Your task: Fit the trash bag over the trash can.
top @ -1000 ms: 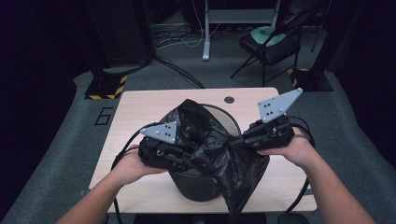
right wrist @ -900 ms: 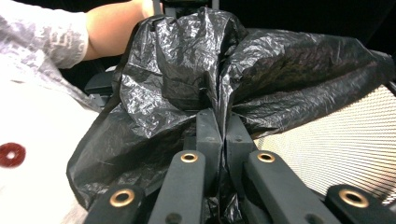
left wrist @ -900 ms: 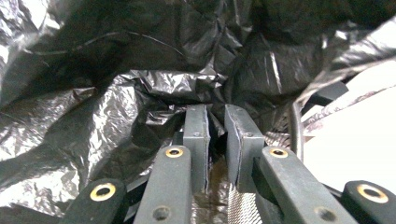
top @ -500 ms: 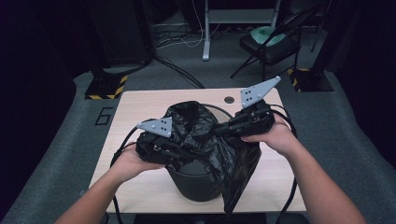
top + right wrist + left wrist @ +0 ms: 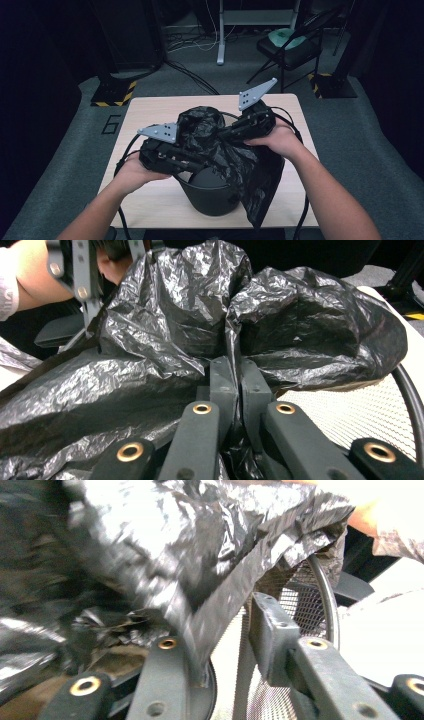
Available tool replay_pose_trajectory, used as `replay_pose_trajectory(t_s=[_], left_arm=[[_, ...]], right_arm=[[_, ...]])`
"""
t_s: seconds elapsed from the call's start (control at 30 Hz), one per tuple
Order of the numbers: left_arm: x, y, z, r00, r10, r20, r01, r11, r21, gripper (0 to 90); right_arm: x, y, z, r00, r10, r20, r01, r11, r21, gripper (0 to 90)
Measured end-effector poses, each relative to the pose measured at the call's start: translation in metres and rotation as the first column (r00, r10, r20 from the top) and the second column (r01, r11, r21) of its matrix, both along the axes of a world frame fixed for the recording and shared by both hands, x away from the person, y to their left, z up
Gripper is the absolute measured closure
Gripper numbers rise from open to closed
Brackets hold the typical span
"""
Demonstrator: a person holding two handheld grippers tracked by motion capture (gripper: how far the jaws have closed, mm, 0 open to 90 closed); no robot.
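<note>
A black bag lies bunched over a mesh bin that stands at the near middle of the table; part of the plastic heaps above the bin's far rim and a long flap hangs down the bin's right side to the table's near edge. The right gripper comes in from the right, its jaws pressed together on a fold of the bag, and in the right gripper view the plastic is pinched tight between the two pads, with the bin's mesh wall and rim showing at the right. The left gripper sits at the bin's left rim; its jaws have just been opening, and in the left gripper view they stand apart with a sheet of the bag draped over the left jaw and the mesh wall seen through the gap, the pads not pressing on anything. Compared with a second ago, the right gripper has travelled left, from out beyond the bin's right side to above its far right rim, and the bag it holds has gathered into a taller heap at the middle instead of being stretched out to the right. The left gripper has stayed by the left rim. The bin has kept its spot on the table.
</note>
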State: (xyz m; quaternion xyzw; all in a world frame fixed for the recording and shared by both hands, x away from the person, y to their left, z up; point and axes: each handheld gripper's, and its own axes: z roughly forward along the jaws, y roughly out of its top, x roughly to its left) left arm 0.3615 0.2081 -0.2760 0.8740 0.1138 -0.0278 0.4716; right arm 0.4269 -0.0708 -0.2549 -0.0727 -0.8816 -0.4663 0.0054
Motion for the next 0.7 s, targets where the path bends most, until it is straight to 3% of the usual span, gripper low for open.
replay_pose_trajectory(t_s=[0.23, 0.37, 0.47, 0.6, 0.7], left_arm=[[0.001, 0.020, 0.011, 0.9982, 0.059, 0.016, -0.058, 0.9979, -0.027, 60.3], [0.004, 0.027, 0.016, 0.9946, 0.097, 0.035, -0.097, 0.9951, -0.021, 58.3], [0.012, 0.032, 0.017, 0.9875, 0.148, 0.055, -0.147, 0.9890, -0.011, 52.5], [0.026, 0.041, 0.013, 0.9770, 0.210, 0.037, -0.209, 0.9776, -0.023, 45.5], [0.036, 0.044, 0.010, 0.9639, 0.262, 0.047, -0.262, 0.9651, -0.010, 41.9]], right_arm=[[0.007, -0.006, -0.006, 0.9996, -0.024, -0.013, 0.023, 1.000, -0.008, 86.6], [0.008, -0.007, -0.008, 0.9995, -0.028, -0.017, 0.028, 1.000, -0.012, 86.6], [0.008, -0.006, -0.008, 0.9995, -0.027, -0.012, 0.027, 1.000, -0.016, 86.6], [0.009, -0.004, -0.009, 0.9996, -0.025, -0.014, 0.025, 1.000, -0.017, 86.6], [0.009, -0.003, -0.009, 0.9996, -0.023, -0.016, 0.022, 1.000, -0.017, 86.5]])
